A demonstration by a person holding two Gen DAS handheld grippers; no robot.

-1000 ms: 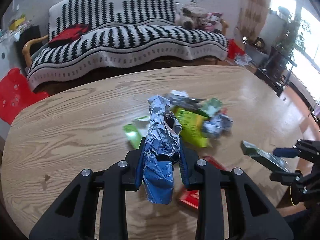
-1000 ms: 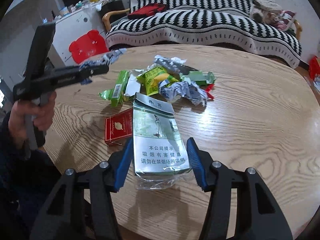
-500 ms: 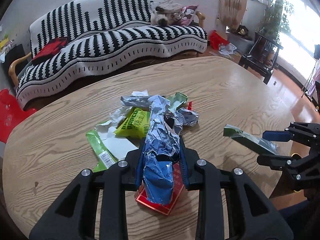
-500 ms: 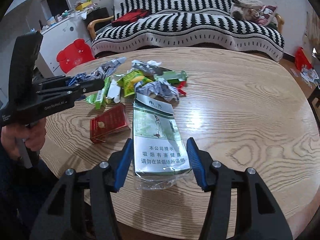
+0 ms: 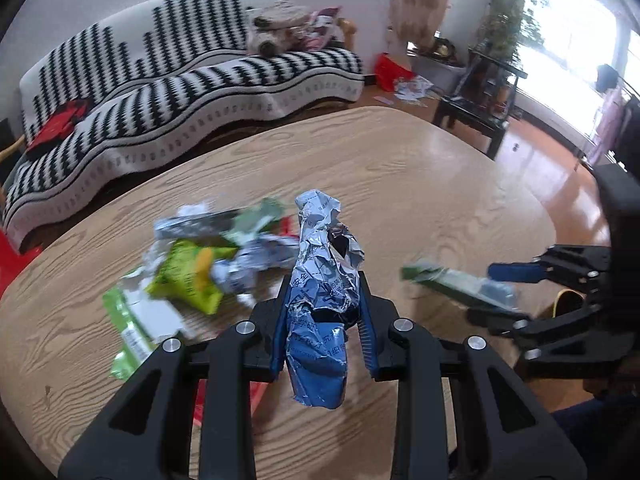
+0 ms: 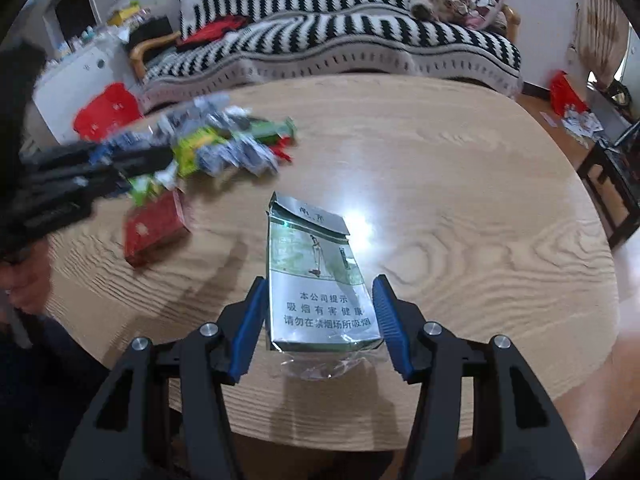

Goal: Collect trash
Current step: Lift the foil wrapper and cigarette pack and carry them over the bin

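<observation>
Left tongs clamp a crumpled blue-silver wrapper, lifted above the surface, just right of the trash pile. Right tongs grip a silver-green cigarette pack, right of that pile, off the surface.

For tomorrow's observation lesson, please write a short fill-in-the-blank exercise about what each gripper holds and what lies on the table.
1. The left gripper is shut on a crumpled blue and silver ____.
2. The right gripper is shut on a green cigarette ____.
3. The flat pack lying on the table nearest the held one is ____ in colour.
4. The sofa cover has black and white ____.

Missing words: wrapper; pack; red; stripes
</observation>
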